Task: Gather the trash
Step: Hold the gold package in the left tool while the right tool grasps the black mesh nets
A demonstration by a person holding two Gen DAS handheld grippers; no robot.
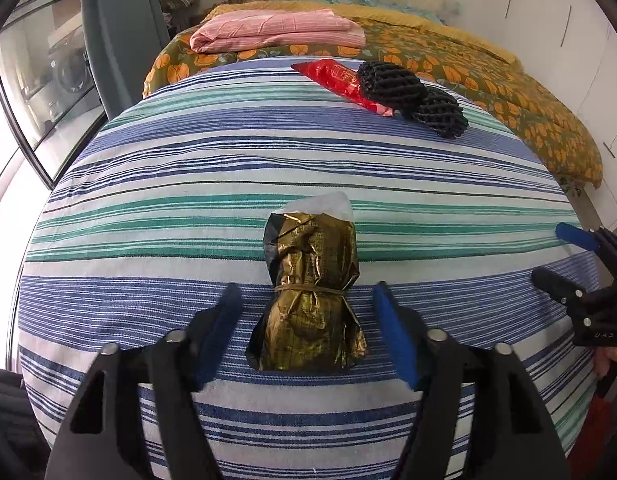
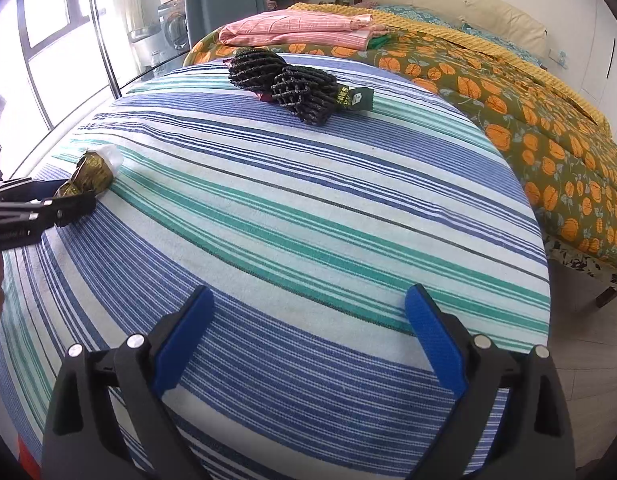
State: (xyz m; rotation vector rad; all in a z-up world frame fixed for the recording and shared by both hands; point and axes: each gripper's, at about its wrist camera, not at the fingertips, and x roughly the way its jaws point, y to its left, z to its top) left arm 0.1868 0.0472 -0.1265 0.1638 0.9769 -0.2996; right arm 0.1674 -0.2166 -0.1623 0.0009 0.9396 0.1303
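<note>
Left gripper agape astride gold packet, striped sheet.

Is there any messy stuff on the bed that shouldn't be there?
Yes. A crumpled gold wrapper, tied with a rubber band, lies on the striped sheet between the open fingers of the left gripper. Farther up, a red wrapper and two black foam nets sit together. That is litter on a bed.

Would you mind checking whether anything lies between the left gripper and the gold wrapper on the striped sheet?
Nothing visible does. The left gripper is open, its fingers either side of the gold wrapper; only striped sheet shows around it.
</note>
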